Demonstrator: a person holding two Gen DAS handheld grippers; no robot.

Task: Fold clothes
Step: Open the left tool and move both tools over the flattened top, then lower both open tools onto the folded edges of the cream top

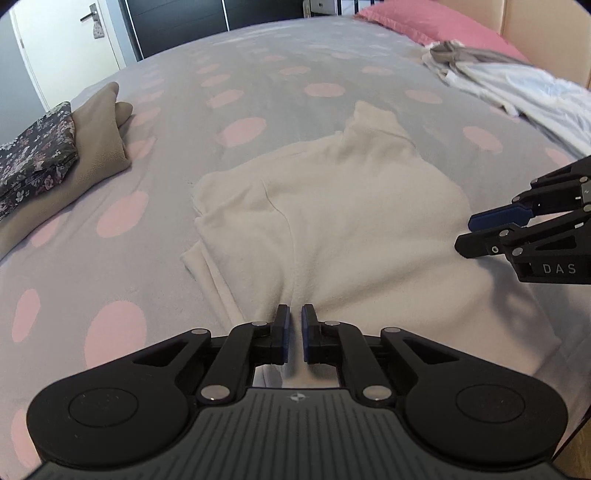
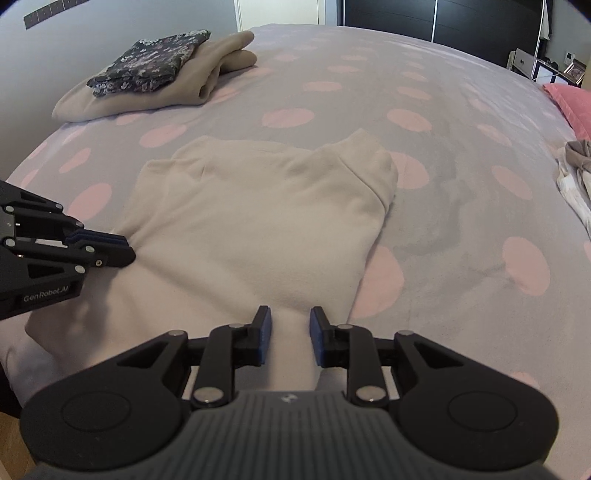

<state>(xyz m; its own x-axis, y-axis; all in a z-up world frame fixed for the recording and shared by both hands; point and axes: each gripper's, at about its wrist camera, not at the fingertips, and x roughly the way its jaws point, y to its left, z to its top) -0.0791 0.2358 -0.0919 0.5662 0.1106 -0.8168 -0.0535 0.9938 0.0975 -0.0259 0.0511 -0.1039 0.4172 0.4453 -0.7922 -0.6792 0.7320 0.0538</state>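
A cream fleece sweater (image 1: 332,206) lies flat on the dotted bedspread (image 1: 258,81), high collar pointing away, sleeves folded in. My left gripper (image 1: 294,319) is nearly closed, pinching a ridge of the sweater's near hem; it also shows in the right wrist view (image 2: 125,247) at the sweater's left edge. My right gripper (image 2: 288,321) is partly open with the sweater (image 2: 258,214) hem fabric between its fingers. It shows in the left wrist view (image 1: 467,232) at the sweater's right edge.
A folded beige garment (image 2: 207,77) with a folded dark floral piece (image 2: 155,62) on top lies at the bed's far left. A heap of unfolded pale clothes (image 1: 517,88) lies at the right beside a pink pillow (image 1: 436,22). Dark wardrobe doors stand behind.
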